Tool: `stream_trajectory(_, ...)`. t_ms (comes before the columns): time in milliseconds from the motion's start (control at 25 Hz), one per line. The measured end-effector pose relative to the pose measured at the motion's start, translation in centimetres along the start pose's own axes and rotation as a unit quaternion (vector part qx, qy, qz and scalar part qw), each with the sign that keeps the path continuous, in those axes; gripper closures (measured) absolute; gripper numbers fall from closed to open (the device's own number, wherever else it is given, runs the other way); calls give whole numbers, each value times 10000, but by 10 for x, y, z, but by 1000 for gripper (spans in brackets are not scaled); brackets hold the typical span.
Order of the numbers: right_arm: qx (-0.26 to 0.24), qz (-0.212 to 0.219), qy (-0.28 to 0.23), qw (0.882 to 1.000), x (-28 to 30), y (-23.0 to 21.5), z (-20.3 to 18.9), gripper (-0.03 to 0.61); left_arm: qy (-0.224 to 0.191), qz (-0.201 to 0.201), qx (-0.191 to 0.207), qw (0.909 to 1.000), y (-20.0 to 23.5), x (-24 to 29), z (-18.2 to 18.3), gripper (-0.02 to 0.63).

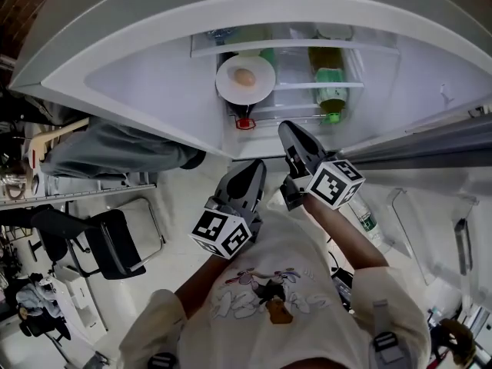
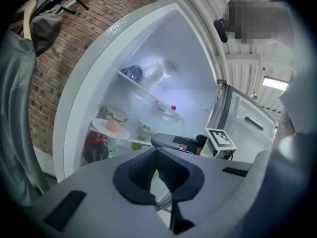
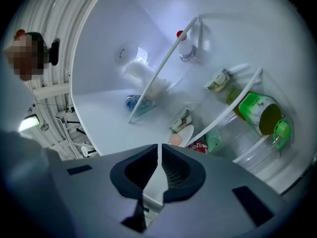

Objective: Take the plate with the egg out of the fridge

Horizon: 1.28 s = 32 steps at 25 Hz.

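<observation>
No lettering is legible: the green bottle (image 1: 331,91) label in the fridge (image 1: 138,83) and the shirt print (image 1: 260,289) are too blurred.

I see white plate (image 1: 244,61), pale peach egg (image 1: 244,76). Fridge (image 1: 138,68) white all over. Container (image 1: 330,91) yellow-green, bright green lid. Bottle (image 1: 244,122) dark, red cap. Left tool (image 1: 252,167) and right tool (image 1: 290,129) grey, dark pads, black-and-white square markers. Brick wall (image 2: 64,48) reddish-brown. My shirt (image 1: 277,283) cream, cartoon print.
</observation>
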State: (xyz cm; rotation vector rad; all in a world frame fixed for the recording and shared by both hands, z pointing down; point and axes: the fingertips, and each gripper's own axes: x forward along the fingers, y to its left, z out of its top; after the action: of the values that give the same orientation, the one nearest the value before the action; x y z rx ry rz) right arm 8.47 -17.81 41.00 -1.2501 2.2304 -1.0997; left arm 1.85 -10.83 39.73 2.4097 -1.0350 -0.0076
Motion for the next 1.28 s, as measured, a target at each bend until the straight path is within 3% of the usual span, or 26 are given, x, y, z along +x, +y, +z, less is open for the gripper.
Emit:
stream_trajectory(640,829,-58,307,9961,41,-12,-17,566,-78,224,-60,9997,17,-14,5,620)
stream_trajectory(1280,1824,-250,408,9821,74,-36,-32,529,-178,482,-134,9986,33,-27,8,620)
